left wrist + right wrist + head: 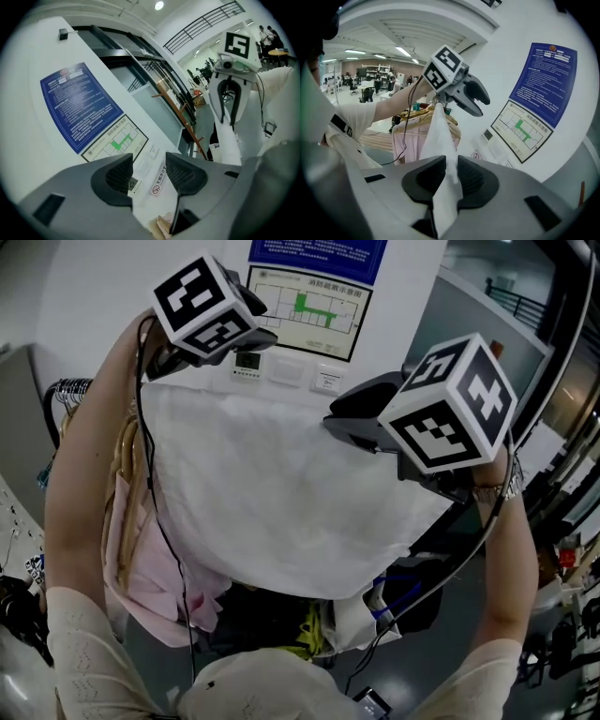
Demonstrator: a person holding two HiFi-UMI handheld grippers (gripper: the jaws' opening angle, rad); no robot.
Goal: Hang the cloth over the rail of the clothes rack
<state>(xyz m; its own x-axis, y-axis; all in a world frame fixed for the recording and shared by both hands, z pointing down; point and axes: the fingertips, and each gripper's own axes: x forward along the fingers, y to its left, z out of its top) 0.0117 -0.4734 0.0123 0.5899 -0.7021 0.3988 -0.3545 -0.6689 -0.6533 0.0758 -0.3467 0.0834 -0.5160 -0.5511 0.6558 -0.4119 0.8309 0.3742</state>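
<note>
Right tool (446, 176) clamped on white cloth (281, 493), spread high beside hung pink garments (131, 549). Left tool (147, 176) jaws apart, cloth only near their root. Risk: unpinched left corner slips, cloth sags off short of the rail.

The cloth (281, 502) is white, thin and plain, and it is hanging spread out as a broad sheet in front of the wall. Its upper edge is running from upper left to right, and its lower edge is sagging in a soft curve. The right gripper (451, 176) is pinching its right upper edge between closed jaws, so the fabric is bunching into a narrow fold there. The left upper corner is sitting up beside the left gripper (149, 171), whose jaws are standing apart. The clothes rack (67, 388) is showing only partly at the far left, behind the cloth, with its rail hard to make out.
</note>
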